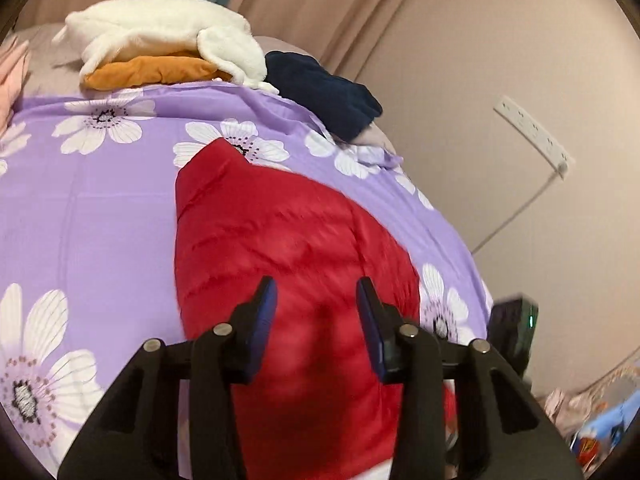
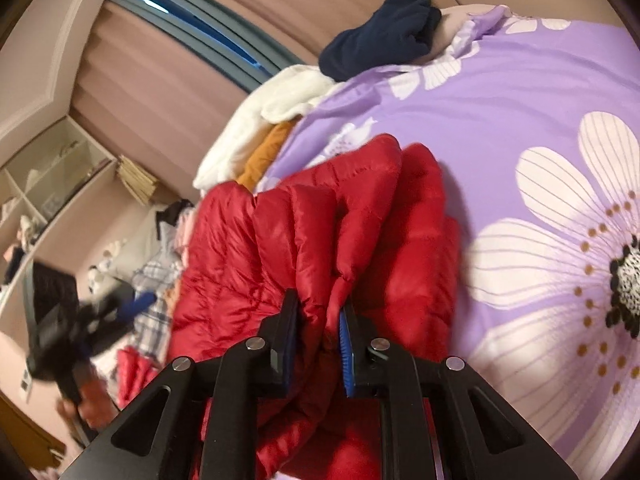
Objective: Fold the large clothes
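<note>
A red quilted puffer jacket (image 1: 288, 240) lies on a purple bedspread with white flowers (image 1: 100, 208). My left gripper (image 1: 316, 292) is open and hovers just above the jacket with nothing between its jaws. In the right wrist view my right gripper (image 2: 320, 304) is shut on a bunched fold of the red jacket (image 2: 320, 216) and lifts it off the purple bedspread (image 2: 520, 92). The blurred left gripper (image 2: 60, 340) shows at the far left of that view.
A pile of white and orange clothes (image 1: 168, 48) and a dark navy garment (image 1: 328, 96) lie at the bed's far end. A white power strip (image 1: 532, 136) hangs on the wall at right. More clothes (image 2: 152, 280) and shelves (image 2: 52, 176) lie beyond the bed.
</note>
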The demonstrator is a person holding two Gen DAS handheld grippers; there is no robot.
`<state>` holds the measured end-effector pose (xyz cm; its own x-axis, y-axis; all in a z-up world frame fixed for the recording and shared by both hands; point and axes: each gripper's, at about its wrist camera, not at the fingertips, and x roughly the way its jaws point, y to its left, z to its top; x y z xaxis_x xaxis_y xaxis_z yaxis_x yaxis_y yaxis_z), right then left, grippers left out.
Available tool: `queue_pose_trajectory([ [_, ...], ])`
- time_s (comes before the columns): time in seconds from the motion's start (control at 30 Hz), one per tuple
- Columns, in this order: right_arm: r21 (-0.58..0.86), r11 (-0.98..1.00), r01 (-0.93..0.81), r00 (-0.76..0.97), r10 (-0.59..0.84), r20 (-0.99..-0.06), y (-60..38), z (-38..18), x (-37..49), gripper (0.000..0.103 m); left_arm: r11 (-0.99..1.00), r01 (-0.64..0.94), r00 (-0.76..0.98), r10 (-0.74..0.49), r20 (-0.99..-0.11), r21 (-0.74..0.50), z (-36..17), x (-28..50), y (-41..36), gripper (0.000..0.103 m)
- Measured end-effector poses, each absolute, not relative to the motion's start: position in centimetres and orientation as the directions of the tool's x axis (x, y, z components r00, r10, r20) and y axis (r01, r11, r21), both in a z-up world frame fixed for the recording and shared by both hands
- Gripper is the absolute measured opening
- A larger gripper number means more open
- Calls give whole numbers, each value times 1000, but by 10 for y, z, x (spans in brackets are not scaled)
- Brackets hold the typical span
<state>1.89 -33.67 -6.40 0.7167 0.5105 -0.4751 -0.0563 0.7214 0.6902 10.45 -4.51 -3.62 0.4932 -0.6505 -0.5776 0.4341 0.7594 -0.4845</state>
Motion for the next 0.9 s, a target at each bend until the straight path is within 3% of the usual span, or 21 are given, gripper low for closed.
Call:
queue_pose_trajectory([
  [0.4,666,746,-25,708,484,-515,-340,-74,15,19,863,368,457,-493,-740,-347,-90,153,-88,34],
  [0.6,492,869,-46,790,334,-515,-331,-20,-11,23,874,378,479,-466,-743,-305,-88,149,-88,33],
  [0.77,461,850,-254,771,466,-435,-298,15,-22,23,881,381,490,-449,-748,-280,-87,149,-91,33],
  [0.9,397,843,-364,706,528,-473,-265,16,-26,23,888,386,502,-430,-750,-251,-86,148,-93,33],
])
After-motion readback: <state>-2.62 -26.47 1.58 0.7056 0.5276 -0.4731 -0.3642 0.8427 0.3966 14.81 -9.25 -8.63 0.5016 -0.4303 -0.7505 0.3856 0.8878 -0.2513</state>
